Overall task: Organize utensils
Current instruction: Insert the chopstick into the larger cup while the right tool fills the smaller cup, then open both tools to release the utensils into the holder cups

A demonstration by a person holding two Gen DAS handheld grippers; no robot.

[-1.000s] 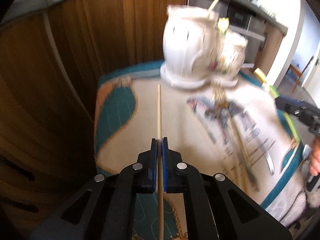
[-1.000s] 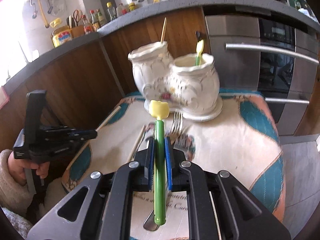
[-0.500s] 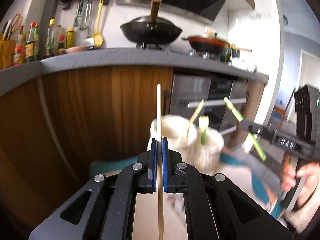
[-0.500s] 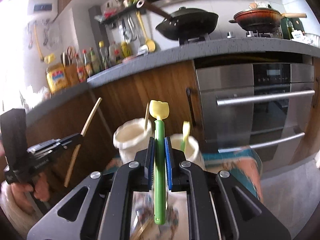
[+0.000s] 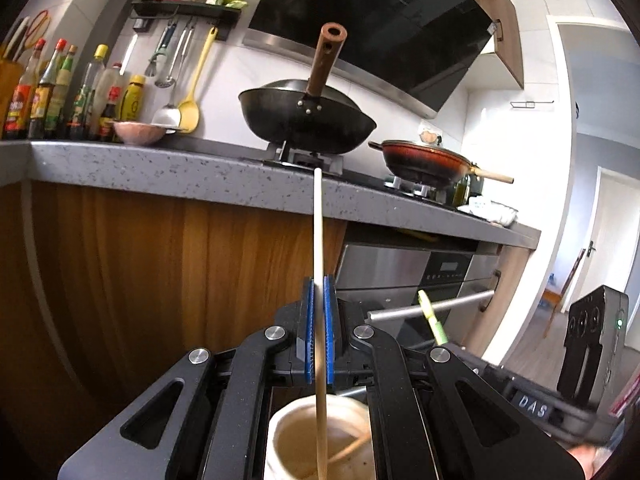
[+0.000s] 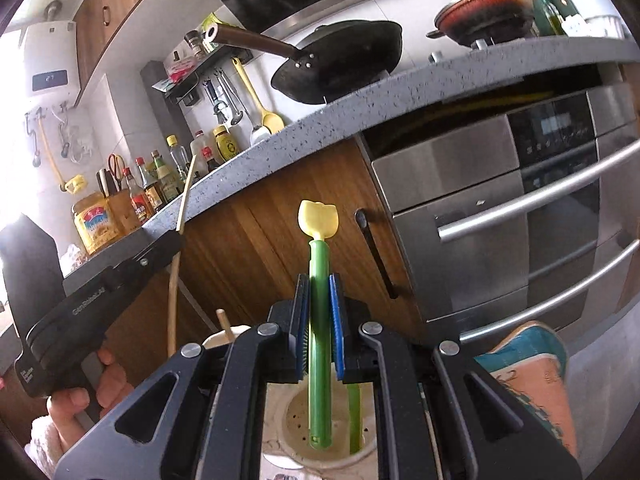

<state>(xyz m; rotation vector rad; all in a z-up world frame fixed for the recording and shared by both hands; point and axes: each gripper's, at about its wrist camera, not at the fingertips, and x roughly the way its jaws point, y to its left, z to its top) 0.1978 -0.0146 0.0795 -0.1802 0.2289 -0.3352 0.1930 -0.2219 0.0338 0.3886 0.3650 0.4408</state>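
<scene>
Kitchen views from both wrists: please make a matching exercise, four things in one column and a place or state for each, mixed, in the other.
Things:
1. wooden chopstick
2. green utensil
3. black wok
4. yellow spoon

Places:
A. hanging on the wall rack
B. clamped in the right tool
C. on the stove burner
D. clamped in the left tool

Pairs: 1-D, 2-B, 3-C, 4-A

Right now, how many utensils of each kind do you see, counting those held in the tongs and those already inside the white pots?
Wooden chopsticks: 2, the held chopstick in the left tongs, the loose chopstick in the white pot.
Green utensils: 2, the held green utensil in the right tongs, the standing green utensil in the neighbouring pot.
Total: 4
</scene>
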